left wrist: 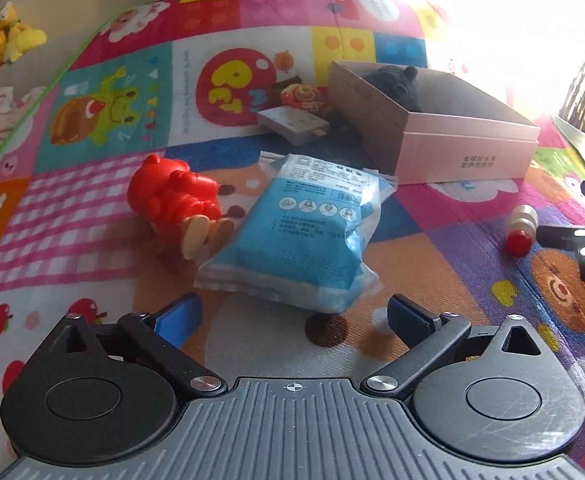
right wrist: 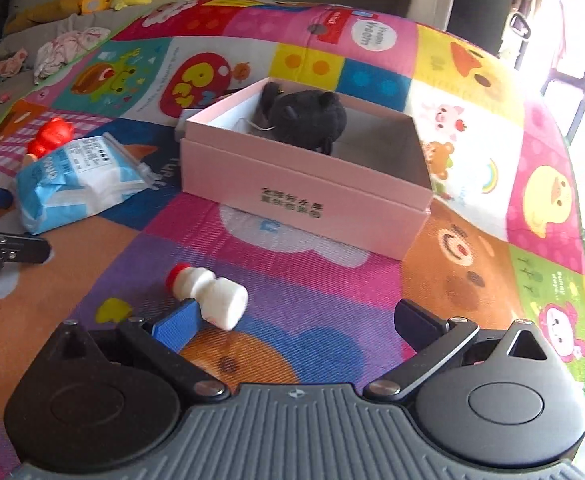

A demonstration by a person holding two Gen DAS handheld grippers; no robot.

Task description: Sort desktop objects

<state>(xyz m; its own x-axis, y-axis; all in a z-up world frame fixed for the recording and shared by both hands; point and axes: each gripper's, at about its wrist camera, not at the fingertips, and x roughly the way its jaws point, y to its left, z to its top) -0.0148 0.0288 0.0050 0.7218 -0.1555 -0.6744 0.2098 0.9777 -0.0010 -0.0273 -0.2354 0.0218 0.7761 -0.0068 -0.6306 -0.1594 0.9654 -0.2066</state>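
The left claw (left wrist: 292,316) gapes wide, holding nothing, with the blue packet (left wrist: 296,226) just above it at frame centre. The right claw (right wrist: 298,320) is wide too; the small bottle (right wrist: 208,294) lies by its left finger, perhaps touching it. The pink box (right wrist: 312,196) (black plush toy (right wrist: 308,118) inside) sits beyond.

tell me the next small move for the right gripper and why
Probably shift the right gripper a little left to centre its open fingers on the small white bottle, then close. The bottle lies on its side on the mat, touching the blue left finger rather than sitting between the two. The pink box behind it already holds a black plush toy.
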